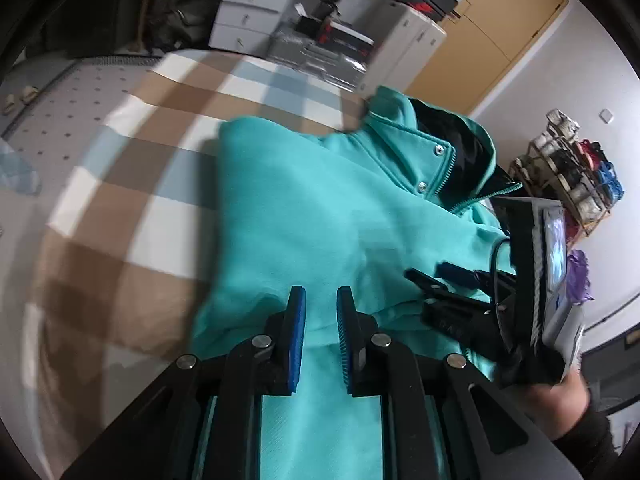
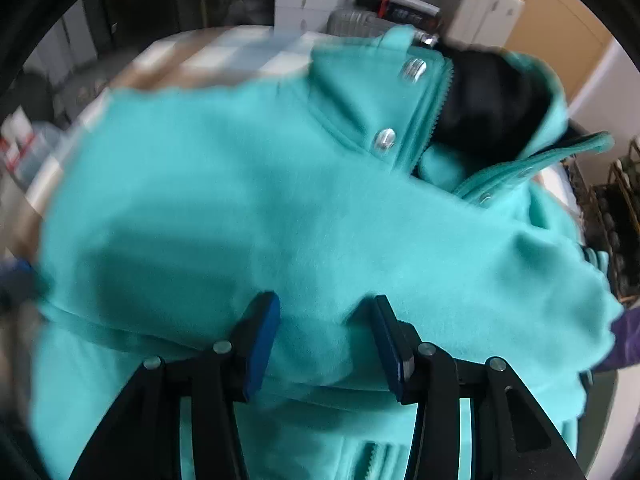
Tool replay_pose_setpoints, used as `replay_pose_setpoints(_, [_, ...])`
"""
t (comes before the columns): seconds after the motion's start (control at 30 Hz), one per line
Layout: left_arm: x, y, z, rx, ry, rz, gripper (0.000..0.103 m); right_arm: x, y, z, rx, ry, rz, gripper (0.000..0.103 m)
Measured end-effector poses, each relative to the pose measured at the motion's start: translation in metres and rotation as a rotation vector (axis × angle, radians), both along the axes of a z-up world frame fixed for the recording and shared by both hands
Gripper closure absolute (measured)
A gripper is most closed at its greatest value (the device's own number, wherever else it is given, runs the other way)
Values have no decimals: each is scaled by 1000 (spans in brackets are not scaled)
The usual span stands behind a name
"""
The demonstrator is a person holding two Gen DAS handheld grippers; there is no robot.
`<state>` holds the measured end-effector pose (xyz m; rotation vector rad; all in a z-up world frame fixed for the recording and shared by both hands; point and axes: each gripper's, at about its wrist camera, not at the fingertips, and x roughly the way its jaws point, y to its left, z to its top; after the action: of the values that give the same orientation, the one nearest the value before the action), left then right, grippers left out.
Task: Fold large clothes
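A teal fleece jacket with snap buttons, a zip and a dark lining at the collar lies partly folded on a checked bedspread. My left gripper sits low on the jacket's near part, its blue pads almost together with teal cloth filling the narrow gap. In the right wrist view, which is blurred, the jacket fills the picture. My right gripper has its pads well apart with a thick fold of the jacket between them. From the left wrist view the right gripper lies on the jacket's right side, held by a hand.
White drawer units, stacked boxes and a wooden door stand beyond the bed. A shoe rack is against the right wall. A purple cloth lies by the jacket's right edge.
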<state>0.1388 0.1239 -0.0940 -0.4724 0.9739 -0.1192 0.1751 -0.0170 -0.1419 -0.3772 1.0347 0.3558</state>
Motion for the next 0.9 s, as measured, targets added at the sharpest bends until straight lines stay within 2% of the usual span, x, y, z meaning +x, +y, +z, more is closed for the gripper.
replay_pose_setpoints(0.07, [7, -2, -9, -28, 21, -26, 92, 1, 0, 0, -4, 20, 7, 56])
replay_pose_setpoints(0.13, [15, -5, -20, -53, 54, -45, 92, 5, -6, 5, 17, 90, 10, 55])
replay_pose_setpoints(0.2, [21, -4, -28, -51, 73, -42, 91, 10, -21, 19, 54, 119, -6, 52])
replay_pose_setpoints(0.27, [24, -5, -36, -41, 108, -40, 91, 14, -44, 39, 50, 29, -53, 37])
replay_pose_setpoints(0.3, [23, -4, -39, -37, 127, -33, 91, 16, -55, 44, 24, -21, -83, 24])
replay_pose_setpoints(0.33, [20, -4, -40, -45, 135, -28, 91, 16, -63, 44, -3, -51, -106, 21])
replay_pose_setpoints(0.4, [19, -5, -38, -36, 142, -23, 91, 26, -84, 35, -118, -82, -169, 21])
replay_pose_setpoints(0.47, [19, -9, -37, -5, 133, -31, 91, 34, -102, 14, -208, -45, -204, 21])
replay_pose_setpoints(0.5, [18, -11, -36, 4, 131, -31, 91, 33, -110, -4, -204, 25, -182, 23])
replay_pose_setpoints(0.53, [18, -12, -36, 9, 129, -26, 90, 29, -115, -10, -187, 37, -166, 22])
replay_pose_setpoints(0.57, [18, -11, -35, 8, 133, -21, 90, 21, -120, -9, -149, -1, -149, 22])
replay_pose_setpoints(0.67, [19, -14, -31, 44, 161, -17, 90, 17, -122, -7, -170, 66, -116, 22])
replay_pose_setpoints(0.73, [18, -21, -23, 76, 141, -30, 90, 14, -122, 0, -179, 106, -93, 23])
replay_pose_setpoints(0.77, [18, -24, -21, 76, 133, -37, 90, 13, -123, 9, -166, 102, -83, 23])
replay_pose_setpoints(0.83, [17, -30, -15, 51, 105, -66, 90, 16, -127, 29, -129, 25, -84, 21])
replay_pose_setpoints(0.9, [17, -35, -11, -4, 76, -84, 83, 18, -137, 43, -120, -78, -141, 18])
